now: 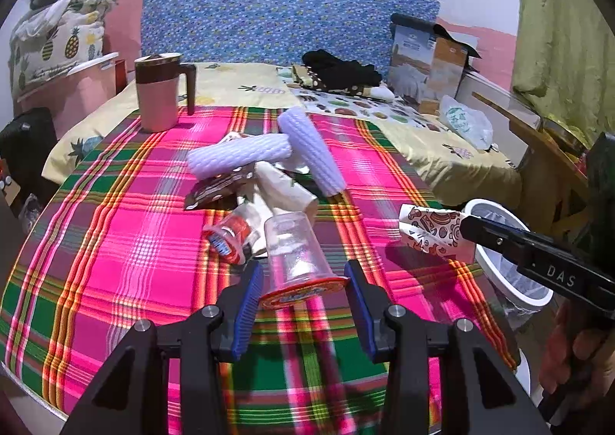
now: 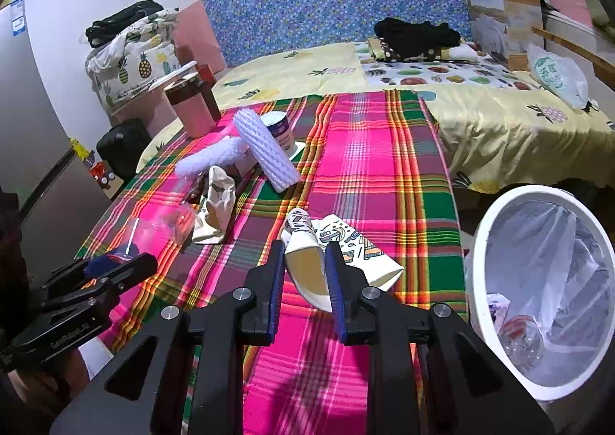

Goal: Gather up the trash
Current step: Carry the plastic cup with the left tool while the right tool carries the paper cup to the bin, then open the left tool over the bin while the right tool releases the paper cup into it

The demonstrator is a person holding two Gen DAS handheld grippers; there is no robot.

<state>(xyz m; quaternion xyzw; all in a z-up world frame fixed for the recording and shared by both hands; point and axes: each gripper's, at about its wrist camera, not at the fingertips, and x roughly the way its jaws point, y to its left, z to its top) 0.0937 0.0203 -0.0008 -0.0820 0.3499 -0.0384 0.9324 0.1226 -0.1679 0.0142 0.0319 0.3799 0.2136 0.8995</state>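
A clear plastic cup (image 1: 298, 254) is gripped at its rim by the half-open left gripper (image 1: 303, 289); a crumpled paper cup (image 2: 307, 265) is pinched in the narrowly set right gripper (image 2: 305, 269).

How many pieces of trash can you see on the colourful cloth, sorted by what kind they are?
White foam net sleeves: 2
Clear plastic cups: 2
Printed paper cups or bags: 2
Dark snack wrapper: 1
Small white tub: 1
Total: 8

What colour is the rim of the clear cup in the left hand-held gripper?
Orange-red, with a blue and white printed label; the clear cup shows best in the left wrist view.
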